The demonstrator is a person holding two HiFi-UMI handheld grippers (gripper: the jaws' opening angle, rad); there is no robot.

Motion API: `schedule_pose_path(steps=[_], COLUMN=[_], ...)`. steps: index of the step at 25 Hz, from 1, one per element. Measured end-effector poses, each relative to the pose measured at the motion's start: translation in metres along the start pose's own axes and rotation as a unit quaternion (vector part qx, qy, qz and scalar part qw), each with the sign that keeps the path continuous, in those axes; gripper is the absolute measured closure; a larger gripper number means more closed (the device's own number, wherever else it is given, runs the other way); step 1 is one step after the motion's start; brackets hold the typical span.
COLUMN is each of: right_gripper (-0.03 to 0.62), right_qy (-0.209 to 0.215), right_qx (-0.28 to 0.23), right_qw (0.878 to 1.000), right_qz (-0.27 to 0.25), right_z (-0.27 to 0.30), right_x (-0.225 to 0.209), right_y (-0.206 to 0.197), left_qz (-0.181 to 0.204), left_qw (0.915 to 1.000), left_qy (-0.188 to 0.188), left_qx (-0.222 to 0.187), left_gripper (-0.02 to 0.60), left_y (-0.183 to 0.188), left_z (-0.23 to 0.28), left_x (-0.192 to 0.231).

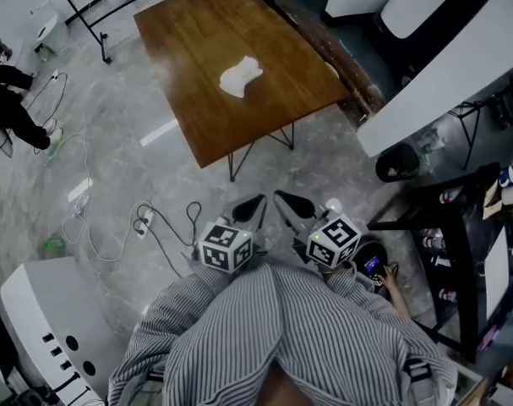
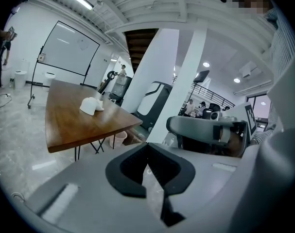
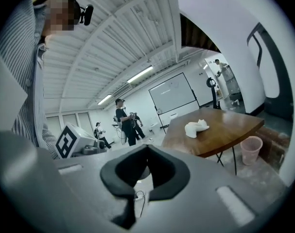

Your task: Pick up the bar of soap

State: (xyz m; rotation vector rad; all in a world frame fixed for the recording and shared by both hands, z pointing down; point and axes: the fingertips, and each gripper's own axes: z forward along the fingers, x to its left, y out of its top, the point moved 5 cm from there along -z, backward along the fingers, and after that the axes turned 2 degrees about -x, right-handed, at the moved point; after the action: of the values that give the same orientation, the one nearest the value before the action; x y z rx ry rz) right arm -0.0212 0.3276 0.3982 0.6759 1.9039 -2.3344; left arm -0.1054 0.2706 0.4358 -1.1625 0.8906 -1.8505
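A white lumpy bar of soap point(image 1: 239, 76) lies near the middle of a brown wooden table point(image 1: 197, 32), far ahead of me. It also shows in the left gripper view as the soap point(image 2: 91, 105) on the table point(image 2: 64, 125), and in the right gripper view as the soap point(image 3: 196, 128) on the table point(image 3: 225, 137). My left gripper point(image 1: 249, 210) and right gripper point(image 1: 294, 205) are held side by side close to my striped shirt, above the floor and well short of the table. Both are shut with nothing between the jaws, seen at left gripper point(image 2: 147, 149) and right gripper point(image 3: 147, 149).
Cables point(image 1: 146, 222) trail over the grey floor between me and the table. A pink bin point(image 3: 251, 149) stands under the table's near corner. A black rack point(image 1: 459, 252) is at my right, a white machine point(image 1: 36, 311) at my left. People point(image 3: 123, 120) stand far off.
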Motion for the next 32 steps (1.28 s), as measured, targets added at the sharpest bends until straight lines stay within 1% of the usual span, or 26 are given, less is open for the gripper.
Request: schedule_pose_path(steps=[2, 4, 8, 11, 14, 17, 20, 24, 26, 28, 29, 30, 31, 32], right_gripper=[0.592, 0.592, 0.591, 0.591, 0.589, 0.588, 0.569, 0.568, 0.568, 0.562, 0.551, 0.534, 0.52, 0.514], right_qy=[-0.002, -0.01, -0.027, -0.031, -0.012, 0.024, 0.056, 0.081, 0.098, 0.128, 0.147, 0.17, 0.194, 0.221], right_qx=[0.0, 0.011, 0.02, 0.023, 0.027, 0.034, 0.058, 0.101, 0.128, 0.166, 0.187, 0.209, 0.234, 0.26], right_qw=[1.0, 1.0, 0.999, 0.997, 0.995, 0.993, 0.989, 0.98, 0.971, 0.954, 0.942, 0.927, 0.91, 0.889], right_qz=[0.006, 0.001, -0.031, -0.061, -0.091, -0.107, -0.12, -0.149, -0.177, -0.215, -0.237, -0.26, -0.284, -0.306], right_z=[0.001, 0.009, 0.041, 0.073, 0.109, 0.149, 0.187, 0.234, 0.252, 0.268, 0.276, 0.284, 0.291, 0.297], right_x=[-0.012, -0.028, -0.07, -0.104, -0.136, -0.161, -0.182, -0.205, -0.217, -0.228, -0.232, -0.237, -0.242, -0.246], right_y=[0.0, 0.002, 0.014, 0.033, 0.064, 0.092, 0.107, 0.116, 0.118, 0.118, 0.117, 0.115, 0.111, 0.107], left_qz=[-0.003, -0.002, -0.001, -0.005, -0.015, -0.019, -0.029, -0.061, -0.073, -0.083, -0.089, -0.096, -0.103, -0.109], left_qw=[1.0, 1.0, 0.9997, 0.9994, 0.9991, 0.9994, 0.9993, 0.9979, 0.9971, 0.9962, 0.9957, 0.9949, 0.9941, 0.9933], left_qy=[-0.007, -0.005, 0.023, 0.034, 0.034, 0.03, 0.02, 0.016, 0.012, 0.012, 0.014, 0.017, 0.021, 0.025], left_qx=[0.001, -0.003, 0.003, -0.002, -0.017, -0.003, 0.008, 0.015, 0.02, 0.023, 0.024, 0.025, 0.026, 0.028], left_gripper=[0.58, 0.58, 0.58, 0.58, 0.58, 0.58, 0.58, 0.58, 0.58, 0.58, 0.58, 0.58, 0.58, 0.58], left_y=[0.003, 0.01, 0.029, 0.054, 0.086, 0.112, 0.129, 0.139, 0.14, 0.141, 0.14, 0.139, 0.138, 0.137], left_z=[0.012, 0.025, 0.059, 0.088, 0.12, 0.149, 0.169, 0.185, 0.191, 0.198, 0.201, 0.204, 0.207, 0.21], left_x=[0.002, 0.013, 0.054, 0.086, 0.115, 0.147, 0.175, 0.204, 0.213, 0.221, 0.225, 0.229, 0.234, 0.238])
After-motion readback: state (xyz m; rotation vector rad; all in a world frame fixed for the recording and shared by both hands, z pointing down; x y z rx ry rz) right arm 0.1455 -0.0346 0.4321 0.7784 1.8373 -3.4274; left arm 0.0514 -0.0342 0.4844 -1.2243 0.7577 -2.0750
